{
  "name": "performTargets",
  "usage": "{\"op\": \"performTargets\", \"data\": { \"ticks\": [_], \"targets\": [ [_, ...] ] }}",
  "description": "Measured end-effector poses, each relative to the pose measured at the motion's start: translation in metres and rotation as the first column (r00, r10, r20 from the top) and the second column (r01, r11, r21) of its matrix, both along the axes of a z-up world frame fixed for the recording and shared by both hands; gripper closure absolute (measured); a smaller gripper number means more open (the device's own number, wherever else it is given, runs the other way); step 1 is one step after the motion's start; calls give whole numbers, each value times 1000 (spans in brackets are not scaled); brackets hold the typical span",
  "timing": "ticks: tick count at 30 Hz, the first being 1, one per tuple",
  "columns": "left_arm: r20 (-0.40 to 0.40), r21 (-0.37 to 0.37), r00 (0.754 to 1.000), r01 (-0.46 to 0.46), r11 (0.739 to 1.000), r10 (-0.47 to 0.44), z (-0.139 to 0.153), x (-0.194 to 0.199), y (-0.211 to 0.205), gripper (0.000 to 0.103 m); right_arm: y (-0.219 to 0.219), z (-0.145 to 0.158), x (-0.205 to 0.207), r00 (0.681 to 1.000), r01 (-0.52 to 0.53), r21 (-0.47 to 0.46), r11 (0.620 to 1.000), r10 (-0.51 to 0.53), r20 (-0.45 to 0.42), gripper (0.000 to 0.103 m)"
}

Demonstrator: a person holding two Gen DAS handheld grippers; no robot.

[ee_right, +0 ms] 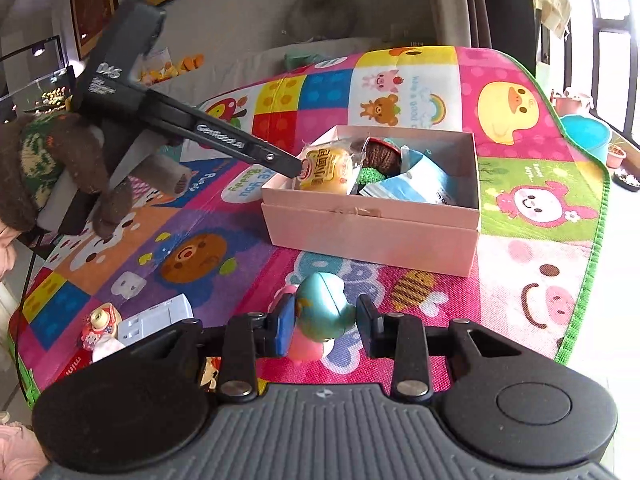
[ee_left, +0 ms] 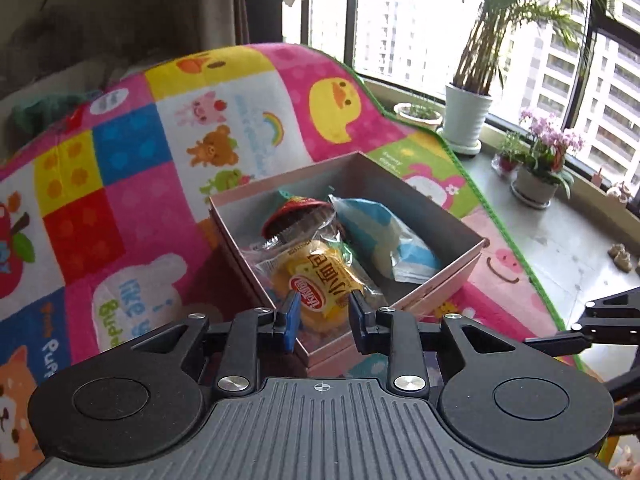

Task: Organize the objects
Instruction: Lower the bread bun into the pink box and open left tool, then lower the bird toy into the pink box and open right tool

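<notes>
Two things are being handled at once: the yellow bread packet [ee_left: 320, 280] and a teal toy figure [ee_right: 325, 312]. The packet sits at the near-left corner of the pink box [ee_left: 448, 284], lying against a dark cupcake in clear wrap [ee_left: 298, 216] and beside a blue-and-white pouch [ee_left: 384, 236]. The left gripper [ee_left: 324, 314] has its blue pads on either side of the packet; whether they are pinching it or have just let go I cannot tell, though the gap looks about packet-wide. The toy, with a pink base, stands on the colourful play mat [ee_right: 532, 208] outside the box, just in front of its near wall, and the right gripper [ee_right: 326, 322] brackets it with jaws spread, the left pad touching or nearly so, the right one apart. My judgement: the packet's placement is finishing, and next the right jaws should close on the toy, lift it clear of the box wall and set it in the remaining free space.
</notes>
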State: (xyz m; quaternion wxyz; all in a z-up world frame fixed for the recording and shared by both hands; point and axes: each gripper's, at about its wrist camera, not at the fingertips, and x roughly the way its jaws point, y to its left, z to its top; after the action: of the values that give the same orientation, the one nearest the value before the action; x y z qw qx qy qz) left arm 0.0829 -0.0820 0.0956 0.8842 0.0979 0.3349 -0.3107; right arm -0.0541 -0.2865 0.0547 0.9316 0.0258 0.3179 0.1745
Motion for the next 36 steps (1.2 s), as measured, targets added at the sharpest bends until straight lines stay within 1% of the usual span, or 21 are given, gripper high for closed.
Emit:
{"op": "performTargets", "data": {
  "ticks": [3,6,8,11,14,16,20,22,23,25,26,27,28,30,31,32,34,36],
  "targets": [
    [15,-101,998,-59,993,60,5,-26,27,72,-8,7,8,1000,23,34,999,-23,-2,72],
    [-18,-197,994,-111,974,109,-5,-53,54,72,-18,18,20,999,51,68,996,-50,-7,72],
    [-44,-236,991,-135,962,128,-16,-73,70,72,-26,28,28,998,66,102,993,-66,-4,73],
    [-65,-257,985,-169,952,157,-31,-95,85,72,-36,48,44,993,106,123,987,-110,31,73],
    [-88,-287,979,-200,937,182,-41,-105,95,72,-37,66,73,983,154,75,985,-160,89,73],
    [-85,-311,977,-210,927,193,-42,-108,100,72,-32,73,100,970,200,13,980,-200,138,73],
    [-67,-331,975,-224,917,214,-43,-109,107,72,-17,71,156,933,301,-116,946,-268,239,73],
    [-72,-328,971,-239,914,228,-46,-109,111,72,-13,62,183,932,316,-150,937,-277,235,72],
    [-75,-325,969,-247,913,235,-47,-109,114,72,-12,56,195,937,315,-161,935,-280,208,72],
    [-82,-319,963,-270,909,257,-51,-111,122,72,-11,42,213,949,307,-179,935,-285,135,67],
    [-88,-318,959,-283,905,269,-54,-112,126,72,-13,38,215,953,299,-170,939,-284,108,66],
    [-96,-320,955,-296,900,280,-56,-112,131,72,-17,35,213,956,292,-141,946,-283,82,64],
    [-104,-321,952,-308,896,290,-58,-113,135,72,-22,35,207,957,290,-101,952,-285,62,56],
    [-113,-317,947,-323,892,302,-61,-116,140,73,-33,37,190,953,301,-26,953,-300,40,47],
    [-117,-314,945,-327,892,305,-62,-117,142,73,-37,39,179,951,307,-5,952,-306,41,47],
    [-120,-313,945,-327,892,305,-63,-119,143,73,-40,40,168,950,310,5,951,-310,47,46],
    [-122,-313,949,-314,896,290,-63,-123,142,73,-44,43,136,951,302,12,953,-302,65,35],
    [-116,-310,957,-289,906,266,-61,-130,137,73,-41,42,107,959,274,3,962,-274,67,27]
  ]
}}
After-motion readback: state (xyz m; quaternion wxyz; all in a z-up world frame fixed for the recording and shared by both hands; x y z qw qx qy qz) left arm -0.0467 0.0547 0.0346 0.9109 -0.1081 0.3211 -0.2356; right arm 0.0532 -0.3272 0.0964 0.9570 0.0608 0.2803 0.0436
